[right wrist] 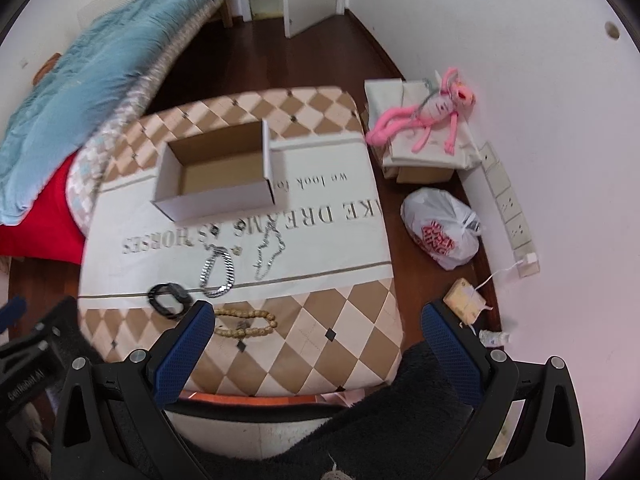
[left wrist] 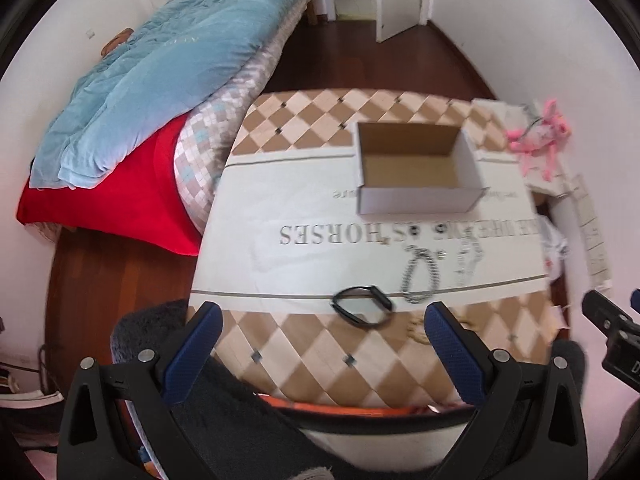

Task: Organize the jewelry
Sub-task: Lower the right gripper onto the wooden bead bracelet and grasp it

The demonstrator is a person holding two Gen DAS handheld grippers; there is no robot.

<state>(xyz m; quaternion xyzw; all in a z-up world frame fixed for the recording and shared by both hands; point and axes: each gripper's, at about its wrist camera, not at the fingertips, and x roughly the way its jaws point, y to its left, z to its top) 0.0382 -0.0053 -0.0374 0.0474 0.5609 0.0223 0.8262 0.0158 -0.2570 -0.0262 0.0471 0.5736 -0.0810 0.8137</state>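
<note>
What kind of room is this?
Most likely a bedroom. A bed with a blue quilt stands by the wall, a pink plush toy lies on a box, and jewelry sits on a small table beside a cardboard box.

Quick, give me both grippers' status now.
Left gripper: open, holding nothing, above the black band.
Right gripper: open, holding nothing, near the beaded bracelet.

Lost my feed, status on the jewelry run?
Left tool, right tool open, empty. Box empty; black band, silver bracelet, chain, beads on cloth. Nothing blocking.
</note>
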